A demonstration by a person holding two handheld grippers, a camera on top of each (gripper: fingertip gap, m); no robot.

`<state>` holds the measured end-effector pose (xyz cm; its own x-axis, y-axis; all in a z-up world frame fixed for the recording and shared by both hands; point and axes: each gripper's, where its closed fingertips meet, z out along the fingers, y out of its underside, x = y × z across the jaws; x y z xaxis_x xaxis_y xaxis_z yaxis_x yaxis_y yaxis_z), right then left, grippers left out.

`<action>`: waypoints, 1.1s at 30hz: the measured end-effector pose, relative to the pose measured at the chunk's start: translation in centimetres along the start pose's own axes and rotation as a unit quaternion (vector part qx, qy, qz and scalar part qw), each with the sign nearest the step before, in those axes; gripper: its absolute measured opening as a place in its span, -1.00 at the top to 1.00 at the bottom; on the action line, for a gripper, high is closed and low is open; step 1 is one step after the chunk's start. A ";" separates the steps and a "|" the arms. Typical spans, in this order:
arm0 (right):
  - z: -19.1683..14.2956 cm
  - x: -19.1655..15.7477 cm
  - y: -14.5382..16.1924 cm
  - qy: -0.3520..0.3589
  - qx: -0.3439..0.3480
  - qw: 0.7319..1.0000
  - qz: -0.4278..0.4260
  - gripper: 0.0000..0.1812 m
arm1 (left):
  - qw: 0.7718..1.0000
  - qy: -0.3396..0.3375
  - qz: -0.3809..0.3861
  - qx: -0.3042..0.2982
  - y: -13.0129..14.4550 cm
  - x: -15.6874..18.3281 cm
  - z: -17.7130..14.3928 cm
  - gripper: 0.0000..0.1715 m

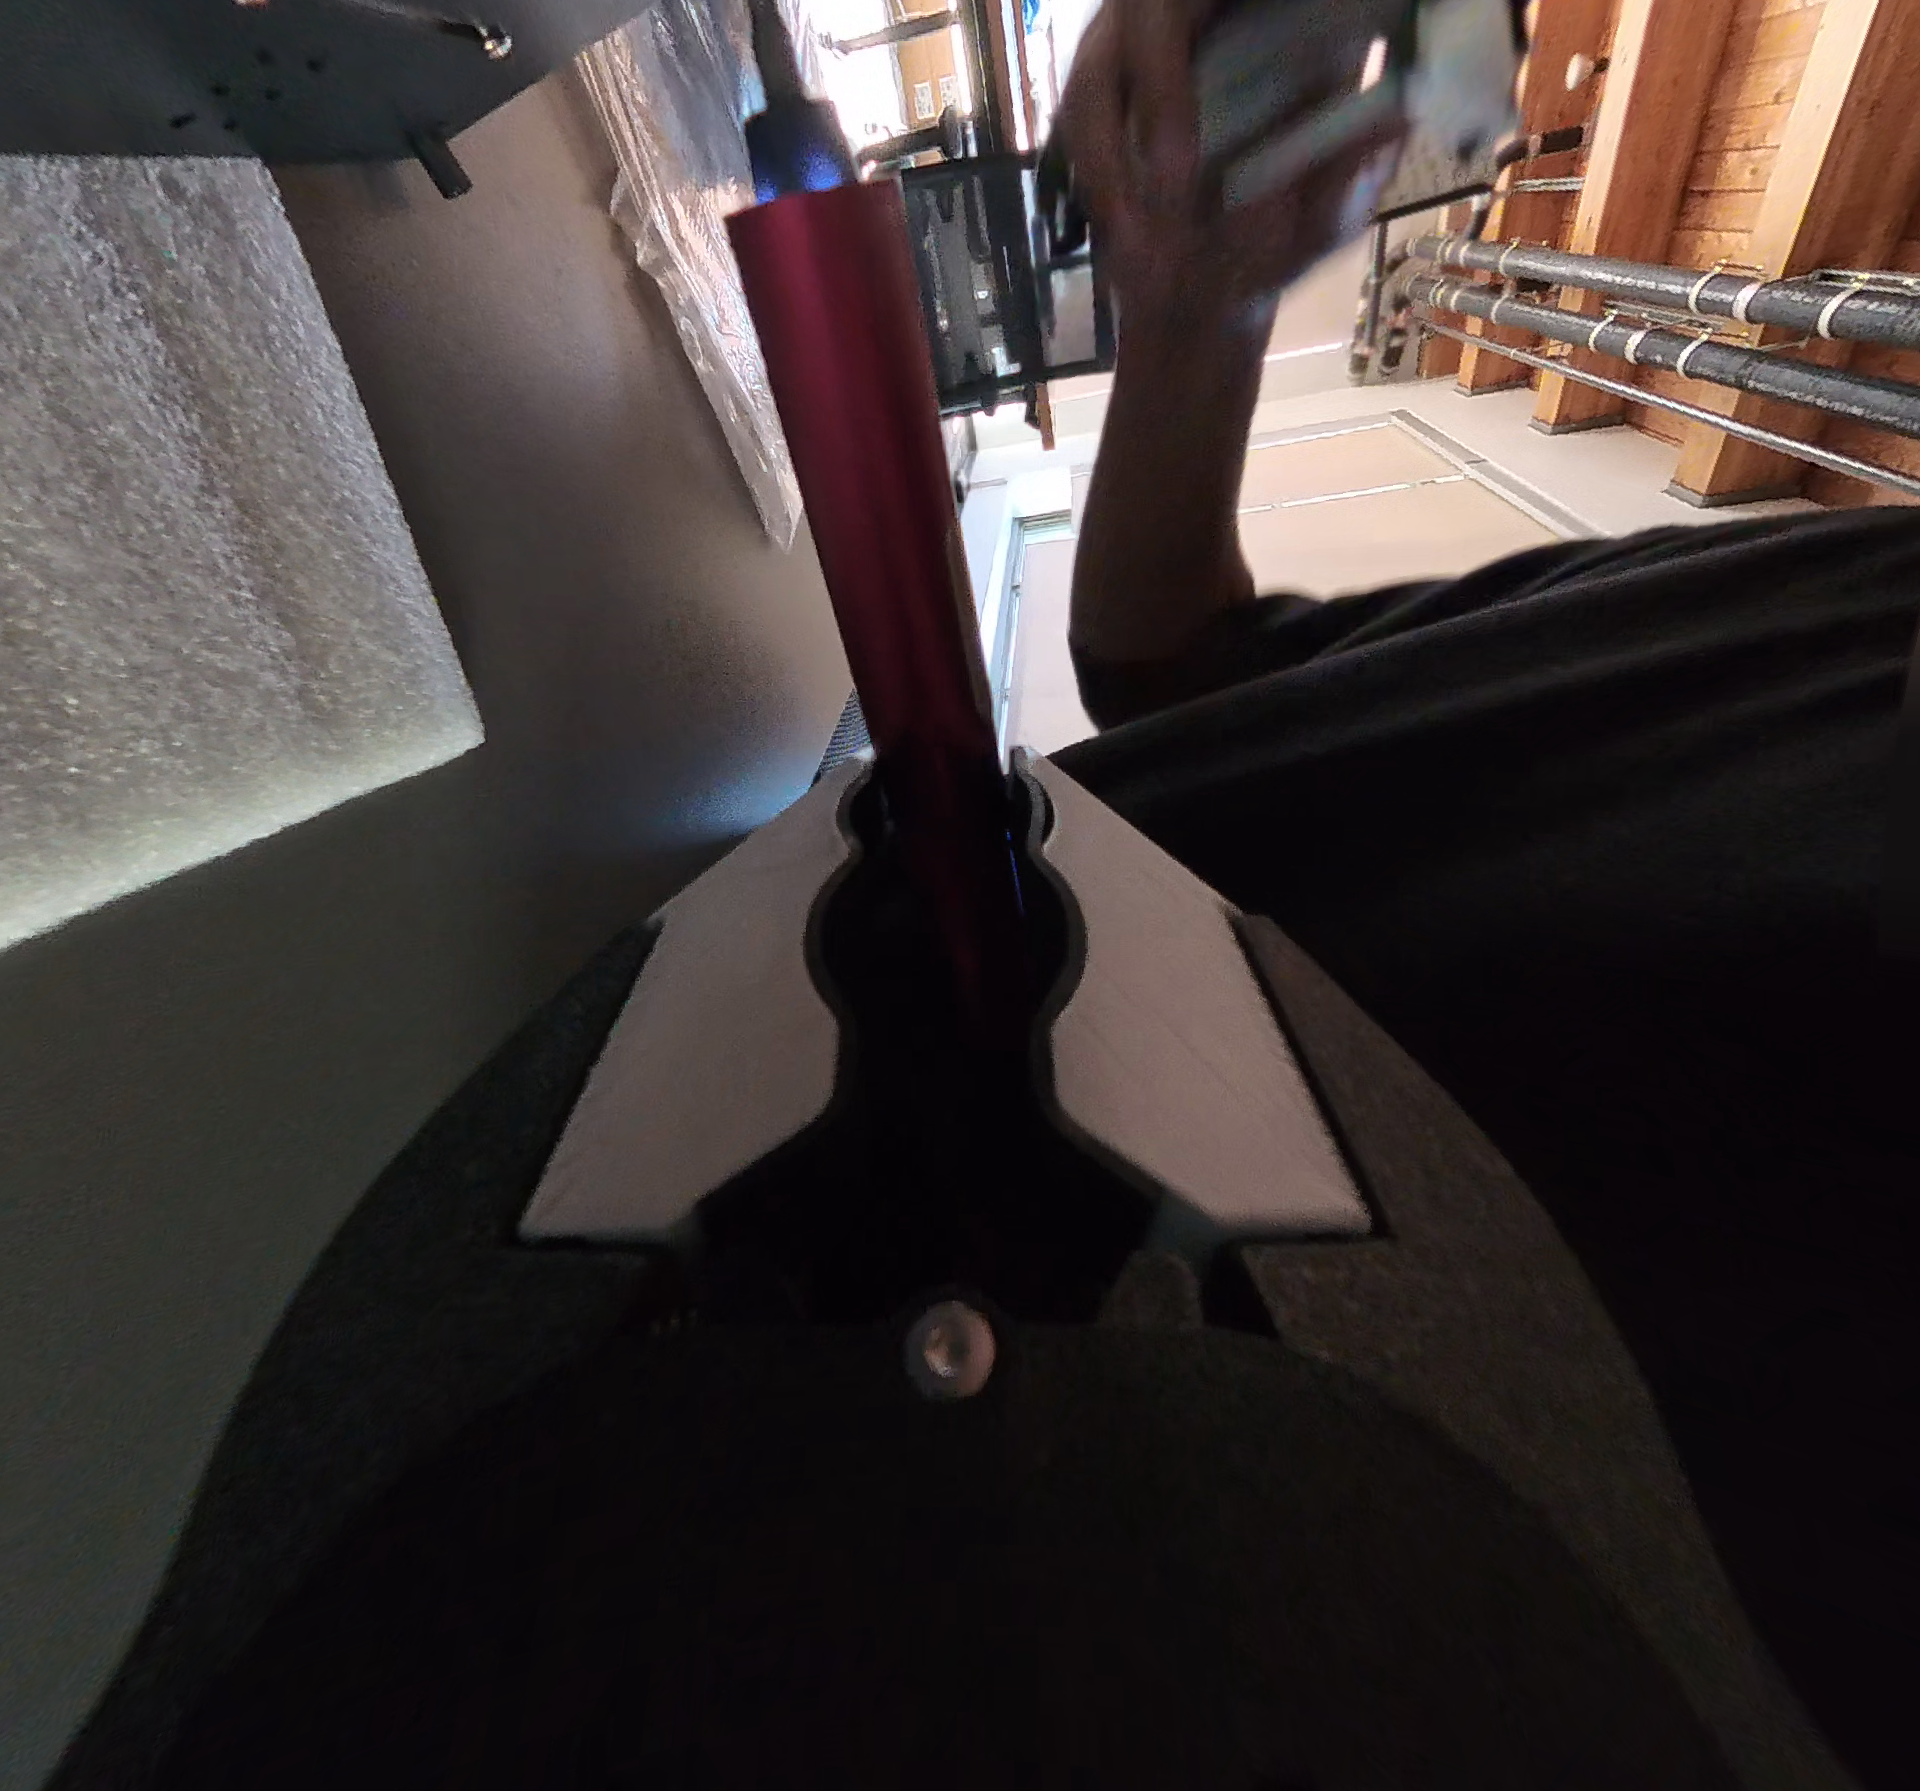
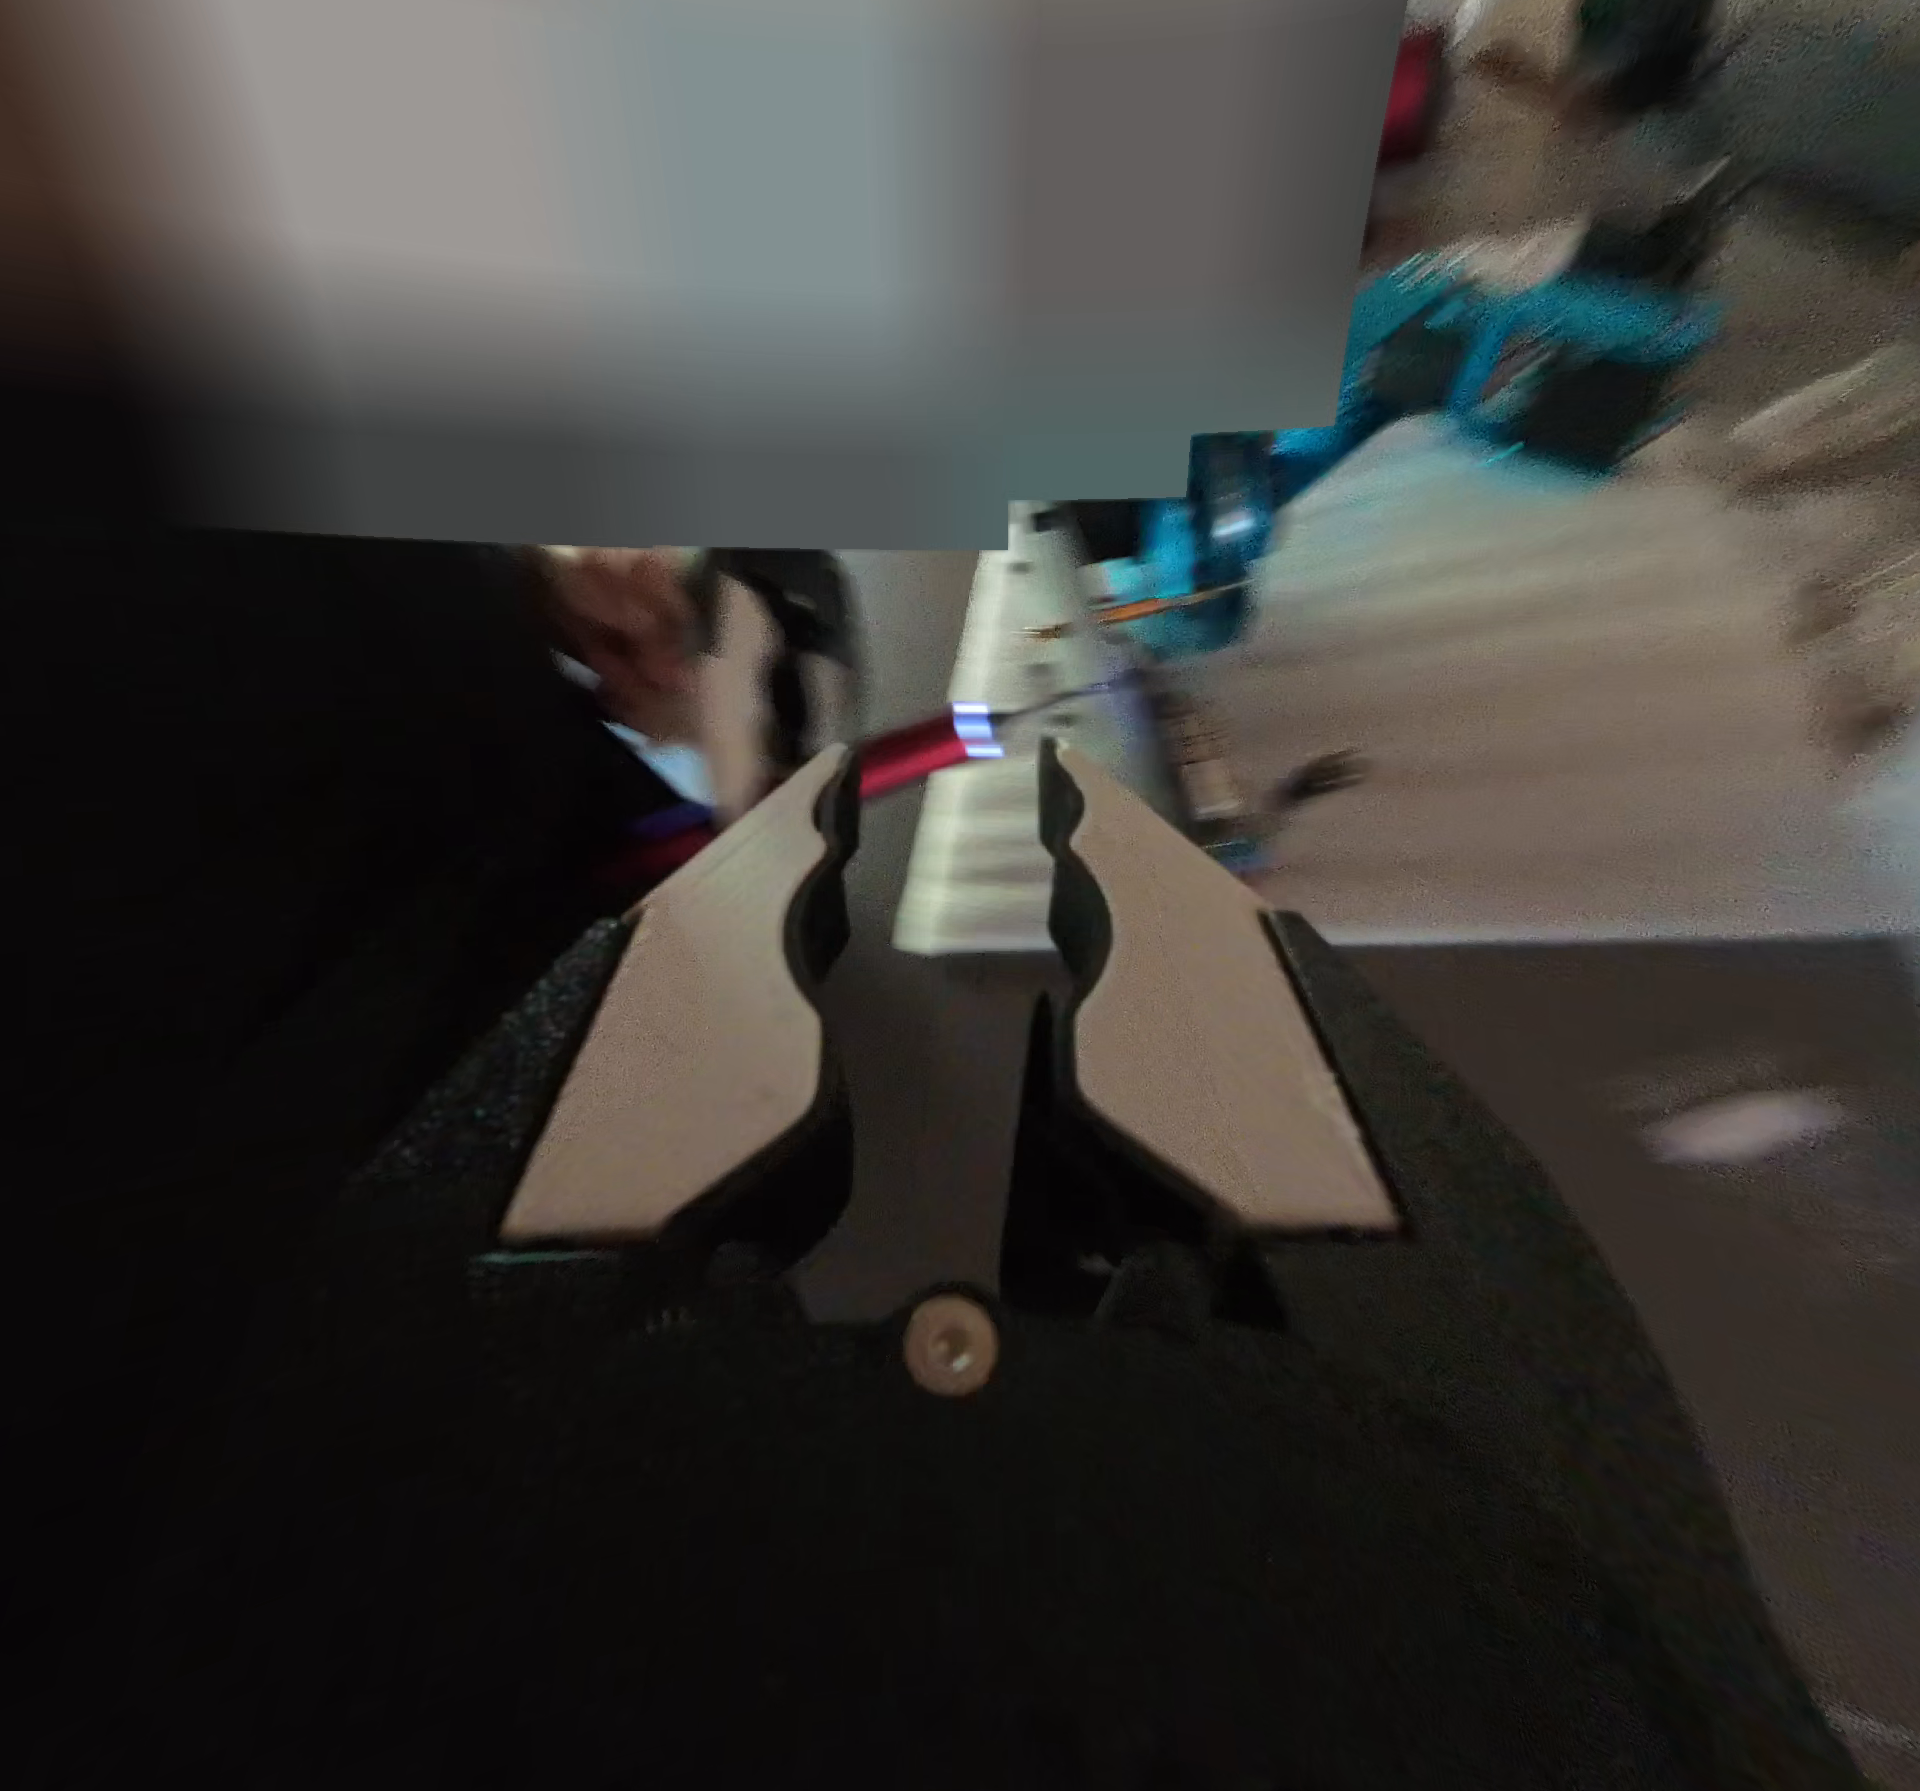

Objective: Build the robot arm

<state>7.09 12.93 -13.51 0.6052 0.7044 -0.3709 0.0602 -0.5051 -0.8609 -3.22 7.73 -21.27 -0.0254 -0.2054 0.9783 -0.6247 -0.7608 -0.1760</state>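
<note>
In the left wrist view my left gripper (image 1: 940,775) is shut on a red-handled driver tool (image 1: 842,411) that points forward, with a blue collar and a thin dark shaft at its far end. The shaft tip reaches a grey round plate (image 1: 312,6) with small screws. My right gripper (image 1: 1340,27) shows blurred at the upper right, held in a hand (image 1: 1143,183). In the right wrist view my right gripper (image 2: 951,765) is open and empty. Just beyond its fingertips lies the red tool (image 2: 914,744) with a lit ring.
A white foam sheet (image 1: 177,515) and a clear plastic bag (image 1: 707,287) lie on the grey surface at left. A person's black shirt (image 1: 1507,858) fills the right. Pipes (image 1: 1662,307) run along a wooden wall. A blurred blue device (image 2: 1507,359) and a white strip (image 2: 987,848) lie ahead. Across from one pair of fingers to the other is roughly 15 cm.
</note>
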 end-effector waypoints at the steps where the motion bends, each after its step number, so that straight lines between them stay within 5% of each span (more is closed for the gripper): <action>1: -0.7 2.2 -0.9 0.019 -0.025 0.996 -0.079 0.66 | 1.000 0.002 0.000 -0.002 0.0 0.0 0.0 0.75; 3: -0.3 5.5 -2.6 -0.008 -0.077 0.976 -0.201 0.81 | 1.000 0.004 -0.002 -0.006 0.0 0.0 0.0 0.75; 5: 2.1 6.6 -3.5 -0.100 -0.105 0.947 -0.285 0.74 | 1.000 0.004 -0.005 -0.006 0.0 0.0 0.1 0.75; 9: 6.9 6.7 -0.4 -0.261 -0.176 0.855 -0.412 0.77 | 1.000 0.005 -0.013 -0.002 -0.1 0.4 0.3 0.75; 17: 10.3 4.8 2.9 -0.370 -0.226 0.767 -0.473 0.82 | 0.999 0.012 -0.031 0.008 -0.2 0.8 0.2 0.75; 23: 10.7 4.8 3.4 -0.390 -0.238 0.743 -0.489 0.92 | 1.000 0.005 -0.028 0.007 -0.3 0.7 0.2 0.75; 33: 10.6 4.9 3.3 -0.367 -0.224 0.760 -0.486 0.93 | 0.999 0.016 -0.031 0.016 -0.3 0.8 0.4 0.75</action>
<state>1.82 20.04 -21.86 -0.4959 0.8588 0.1289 0.5603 0.4298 -0.7081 -2.69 7.57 -20.49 -0.0124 -0.1380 0.9904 -0.6009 -0.7906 -0.1176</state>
